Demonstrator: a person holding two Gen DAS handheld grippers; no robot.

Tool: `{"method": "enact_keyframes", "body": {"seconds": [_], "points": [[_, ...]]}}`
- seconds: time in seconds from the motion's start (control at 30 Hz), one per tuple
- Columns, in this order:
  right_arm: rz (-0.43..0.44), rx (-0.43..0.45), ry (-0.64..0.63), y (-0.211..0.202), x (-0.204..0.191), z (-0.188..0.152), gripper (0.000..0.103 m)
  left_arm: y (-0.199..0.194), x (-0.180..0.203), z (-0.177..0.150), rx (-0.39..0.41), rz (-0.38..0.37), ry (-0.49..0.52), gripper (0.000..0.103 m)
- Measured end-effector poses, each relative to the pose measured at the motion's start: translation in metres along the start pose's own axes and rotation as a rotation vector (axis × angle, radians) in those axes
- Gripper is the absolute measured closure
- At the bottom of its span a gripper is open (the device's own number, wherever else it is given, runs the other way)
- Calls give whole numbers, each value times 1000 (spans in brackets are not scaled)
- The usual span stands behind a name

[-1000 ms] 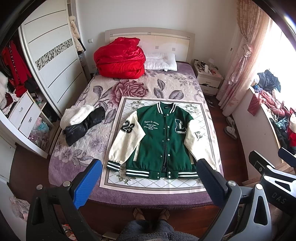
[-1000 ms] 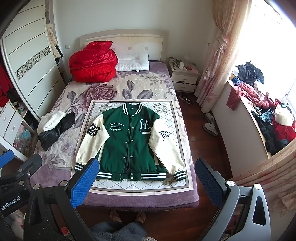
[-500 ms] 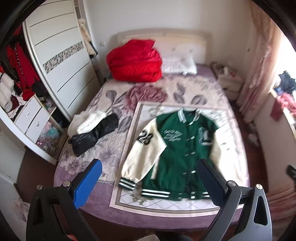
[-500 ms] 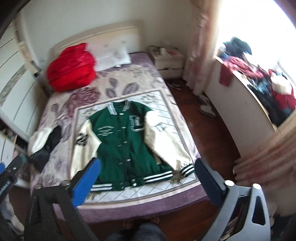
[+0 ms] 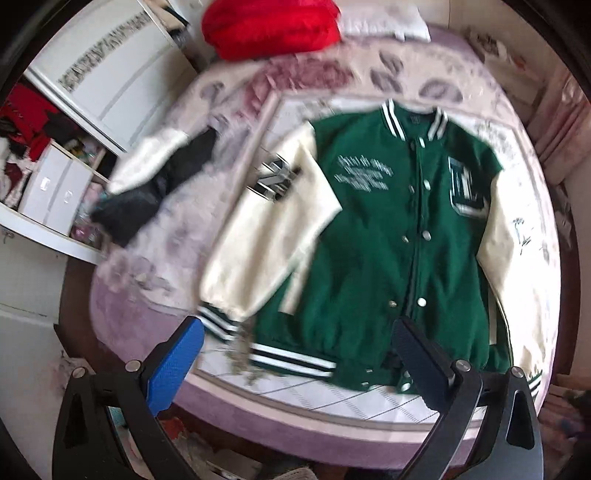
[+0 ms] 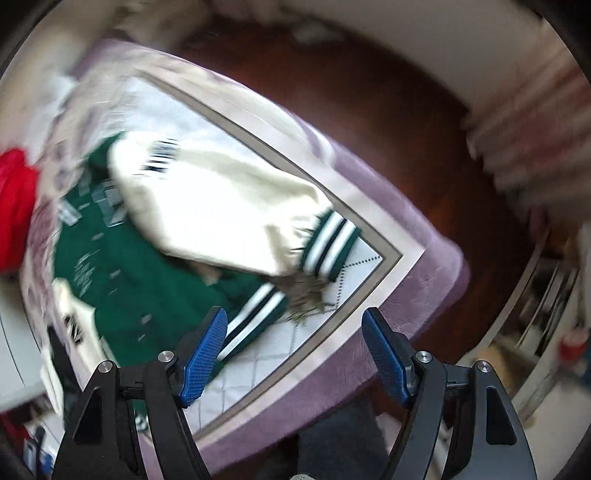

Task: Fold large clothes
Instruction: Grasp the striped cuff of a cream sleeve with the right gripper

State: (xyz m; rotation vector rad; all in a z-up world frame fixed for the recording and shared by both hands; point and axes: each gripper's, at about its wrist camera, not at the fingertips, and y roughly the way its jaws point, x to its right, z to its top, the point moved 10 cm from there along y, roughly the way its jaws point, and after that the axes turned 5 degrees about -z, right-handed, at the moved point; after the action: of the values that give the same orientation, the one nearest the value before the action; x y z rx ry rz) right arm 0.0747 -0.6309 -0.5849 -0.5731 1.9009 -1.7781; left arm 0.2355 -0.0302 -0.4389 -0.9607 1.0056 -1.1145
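A green varsity jacket [image 5: 388,236] with cream sleeves lies flat, front up and buttoned, on a white quilted mat [image 5: 332,391] on the bed. My left gripper [image 5: 297,354] is open and empty, hovering above the jacket's striped hem near the left sleeve cuff [image 5: 218,319]. In the blurred, tilted right wrist view the jacket [image 6: 140,273] shows with its right sleeve cuff [image 6: 330,243] near the mat's corner. My right gripper [image 6: 293,350] is open and empty just in front of that cuff and the hem.
A red duvet [image 5: 273,26] and a white pillow [image 5: 384,26] lie at the head of the bed. A black and white garment [image 5: 155,184] lies left of the mat. A wardrobe [image 5: 103,70] stands to the left. Dark wood floor [image 6: 388,122] borders the bed's right side.
Both grippers have dropped down and moved in toward the jacket's lower edge. The right wrist view has swung and tilted toward the right sleeve cuff. Both stay open.
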Motion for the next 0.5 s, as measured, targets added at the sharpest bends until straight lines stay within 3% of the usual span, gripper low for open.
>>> {"method": "enact_keyframes", "body": {"seconds": [0.13, 0.2, 0.23, 0.27, 0.33, 0.5], "points": [[30, -97, 139, 104, 20, 17, 26, 65, 55, -2, -32, 23, 65, 0], [122, -157, 228, 145, 16, 21, 26, 96, 82, -4, -47, 21, 102, 0], [172, -155, 259, 156, 13, 24, 36, 111, 97, -6, -60, 17, 125, 0], [231, -127, 272, 162, 6, 29, 50, 122, 108, -7, -67, 13, 143, 0], [217, -59, 212, 157, -2, 34, 85, 142, 130, -10, -71, 0, 195, 0], [78, 221, 183, 99, 20, 60, 90, 172, 173, -20, -65, -41, 297, 0]]}}
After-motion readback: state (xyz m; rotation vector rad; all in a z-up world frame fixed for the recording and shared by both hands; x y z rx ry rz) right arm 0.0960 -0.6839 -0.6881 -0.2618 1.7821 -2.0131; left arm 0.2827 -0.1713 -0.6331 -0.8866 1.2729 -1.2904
